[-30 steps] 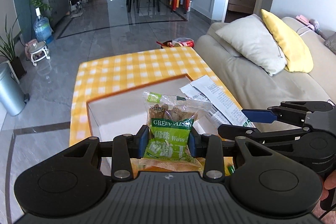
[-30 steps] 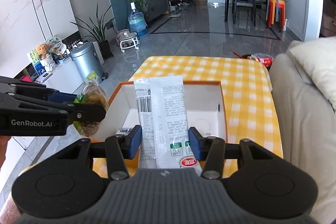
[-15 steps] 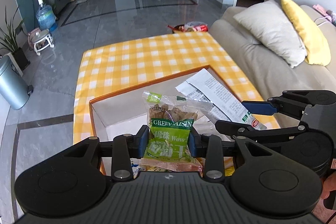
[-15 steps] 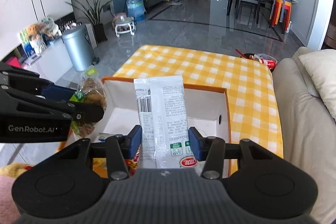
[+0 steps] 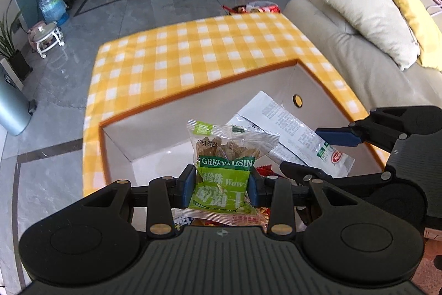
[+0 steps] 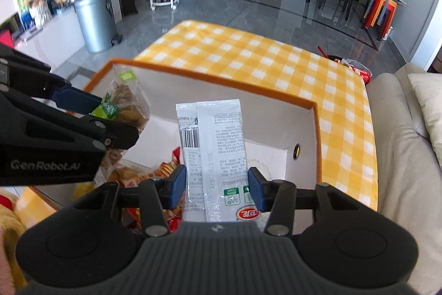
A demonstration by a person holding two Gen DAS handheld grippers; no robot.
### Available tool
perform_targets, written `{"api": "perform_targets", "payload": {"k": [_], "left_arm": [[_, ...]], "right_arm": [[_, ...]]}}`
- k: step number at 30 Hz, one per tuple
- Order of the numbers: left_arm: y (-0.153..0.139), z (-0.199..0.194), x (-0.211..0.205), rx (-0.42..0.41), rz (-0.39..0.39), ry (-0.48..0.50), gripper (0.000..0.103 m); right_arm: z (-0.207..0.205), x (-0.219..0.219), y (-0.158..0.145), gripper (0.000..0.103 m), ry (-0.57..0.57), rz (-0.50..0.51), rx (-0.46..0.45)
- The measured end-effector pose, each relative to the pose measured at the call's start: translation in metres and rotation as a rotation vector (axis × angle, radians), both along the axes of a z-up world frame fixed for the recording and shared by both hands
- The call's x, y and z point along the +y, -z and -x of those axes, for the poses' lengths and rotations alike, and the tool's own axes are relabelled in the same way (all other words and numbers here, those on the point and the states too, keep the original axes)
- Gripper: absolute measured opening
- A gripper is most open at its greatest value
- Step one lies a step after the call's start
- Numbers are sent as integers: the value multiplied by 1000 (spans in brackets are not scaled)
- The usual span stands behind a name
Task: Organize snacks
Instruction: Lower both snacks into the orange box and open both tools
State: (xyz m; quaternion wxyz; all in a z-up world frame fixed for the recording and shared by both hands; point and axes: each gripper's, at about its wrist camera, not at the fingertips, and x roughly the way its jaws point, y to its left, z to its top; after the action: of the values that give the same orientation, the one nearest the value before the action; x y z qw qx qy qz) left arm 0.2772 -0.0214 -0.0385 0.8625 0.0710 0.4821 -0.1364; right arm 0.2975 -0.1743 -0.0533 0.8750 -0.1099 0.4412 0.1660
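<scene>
L gripper (image 5: 221,188): clamped on green raisin pack (image 5: 225,176), over box (image 5: 193,101).
R gripper (image 6: 216,185): clamped on white sachet (image 6: 212,145).
Hidden: box floor snacks (image 6: 163,170) blurred, half covered.
Change: both lower, nearer box vs 1 s ago.

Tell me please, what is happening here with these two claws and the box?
A person is sorting snacks with a hand-held claw in each hand. The left claw is shut on a green raisin packet with a clear top. The right claw is shut on a long white plastic snack wrapper. Both packets hang over the open white box with an orange rim, which stands on the yellow checked tablecloth. Some orange and red snack packets already lie inside the box. Neither packet is released yet.
</scene>
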Motion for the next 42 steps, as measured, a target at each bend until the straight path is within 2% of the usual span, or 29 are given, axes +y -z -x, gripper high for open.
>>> {"api": "perform_targets", "payload": {"k": [12,22,34,38,42], "left_arm": [[33,-14,-11,71,-38,28,42],[48,-21,-12,105,-55,37,42],[44,-21,-14,83,-98,30,46],[36,-17,-16,44,-130,35,46],[26,-11,-19,1,-163,44,52]], "right_arm": [[-14,10,37,47,-44,99,59],[-25,15,53,48,-55,158,74],[-23,17,49,51,-59,195,58],[-19,17,45,51,-59,201,50],[-16,16,39,57,-54,202,38]]}}
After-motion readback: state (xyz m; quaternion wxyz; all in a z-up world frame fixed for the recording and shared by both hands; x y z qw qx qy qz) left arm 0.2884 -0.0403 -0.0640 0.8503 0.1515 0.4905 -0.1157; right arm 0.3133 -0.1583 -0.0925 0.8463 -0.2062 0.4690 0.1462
